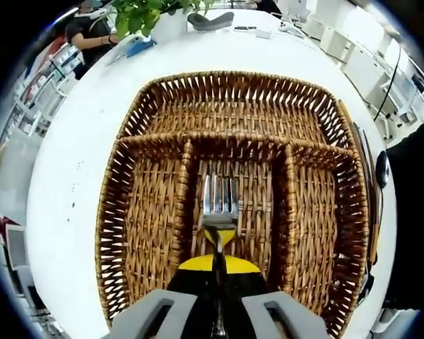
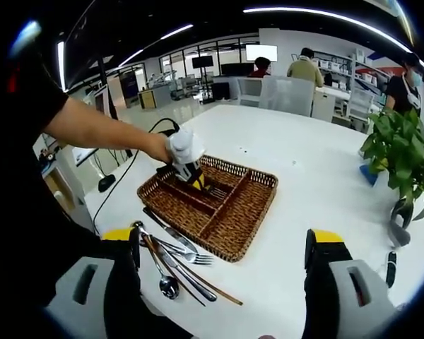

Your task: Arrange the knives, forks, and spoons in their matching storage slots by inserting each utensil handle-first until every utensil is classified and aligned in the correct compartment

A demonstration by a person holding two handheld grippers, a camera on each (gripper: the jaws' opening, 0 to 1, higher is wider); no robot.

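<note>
Meanwhile, the left gripper (image 1: pixel 219 311), clamped on a fork (image 1: pixel 220 205), hangs over the wicker tray's (image 1: pixel 226 95) middle slot, while the right gripper (image 2: pixel 222 282) stands apart beside the tray.

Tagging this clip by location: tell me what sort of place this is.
Probably an open-plan office or lab rather than a kitchen. The wicker tray sits on a big white table; behind it are rows of desks with monitors, seated people and long ceiling strip lights. A potted plant stands at the table's edge.
</note>
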